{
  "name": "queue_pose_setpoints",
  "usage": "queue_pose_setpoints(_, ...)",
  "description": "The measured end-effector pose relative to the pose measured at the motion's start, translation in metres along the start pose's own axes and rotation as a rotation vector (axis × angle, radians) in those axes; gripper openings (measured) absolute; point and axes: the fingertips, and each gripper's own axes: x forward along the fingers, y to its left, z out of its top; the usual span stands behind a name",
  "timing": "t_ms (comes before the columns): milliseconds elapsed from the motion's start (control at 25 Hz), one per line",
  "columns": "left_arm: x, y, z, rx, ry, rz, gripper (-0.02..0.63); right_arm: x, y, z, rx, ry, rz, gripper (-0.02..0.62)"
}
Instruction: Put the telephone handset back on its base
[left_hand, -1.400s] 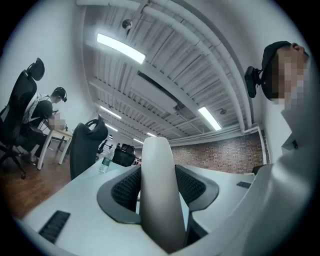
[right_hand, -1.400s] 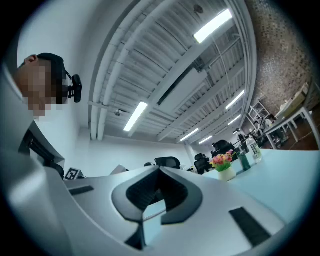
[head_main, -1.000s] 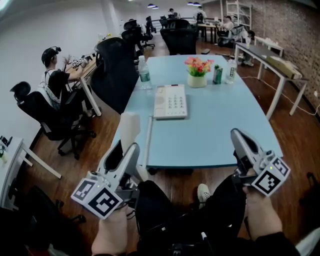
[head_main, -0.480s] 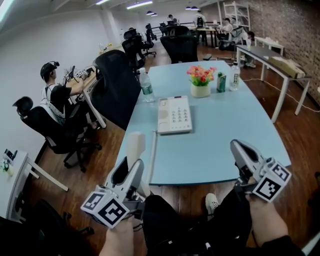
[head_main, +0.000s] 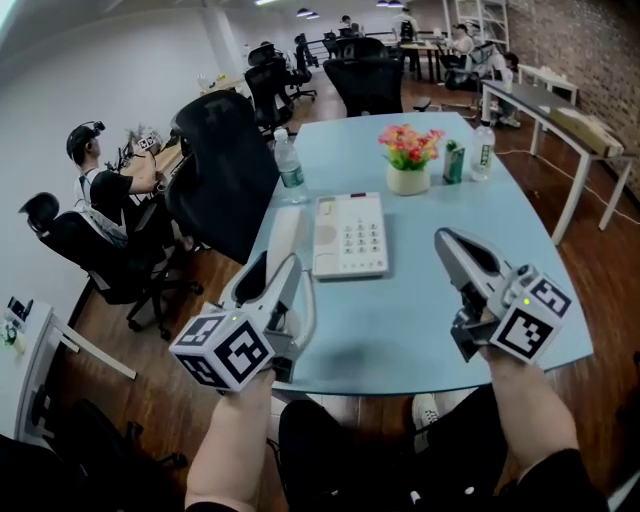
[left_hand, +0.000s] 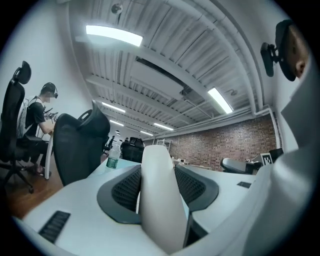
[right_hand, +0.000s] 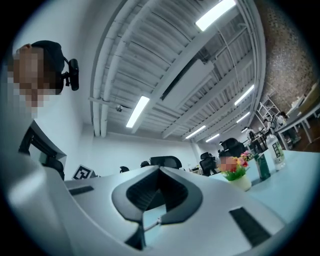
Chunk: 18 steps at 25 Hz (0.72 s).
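Note:
My left gripper (head_main: 275, 268) is shut on the white telephone handset (head_main: 285, 235), which stands up between its jaws over the table's near left edge, just left of the base. In the left gripper view the handset (left_hand: 159, 200) fills the gap between the dark pads. The white telephone base (head_main: 349, 235) with its keypad lies flat on the light blue table (head_main: 400, 320); its left cradle is bare. My right gripper (head_main: 447, 243) hovers over the table to the right of the base, shut with nothing in it; its pads meet in the right gripper view (right_hand: 160, 172).
Behind the base stand a flower pot (head_main: 409, 160), a green can (head_main: 454, 162) and a water bottle (head_main: 484, 150); another bottle (head_main: 288, 163) stands at the table's left edge. A black office chair (head_main: 220, 170) is pushed against that side. A seated person (head_main: 95, 175) works farther left.
Both grippers have risen and moved forward over the table. The handset has travelled with the left gripper from below the table edge to just beside the base.

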Motion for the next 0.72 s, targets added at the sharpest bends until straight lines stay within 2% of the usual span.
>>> queue_pose_setpoints(200, 0.071, 0.035, 0.009, 0.073, 0.048, 0.128, 0.214, 0.055, -0.048, 0.01, 0.001, -0.002, -0.005, 0.014)
queue_pose_setpoints(400, 0.126, 0.063, -0.013, 0.015, 0.133, 0.212, 0.214, 0.097, -0.1, -0.016, 0.036, 0.032, -0.05, 0.014)
queue_pose_setpoints(480, 0.145, 0.071, -0.023, 0.009, 0.166, 0.247, 0.214, 0.101, -0.111, -0.026, 0.021, 0.046, -0.075, 0.014)
queue_pose_setpoints(600, 0.17, 0.081, -0.039, 0.041, 0.218, 0.295, 0.214, 0.091, -0.132, -0.051, 0.027, 0.065, -0.136, 0.014)
queue_pose_setpoints(720, 0.188, 0.088, -0.052, 0.06, 0.242, 0.32, 0.214, 0.085, -0.14, -0.061, 0.099, 0.066, -0.119, 0.014)
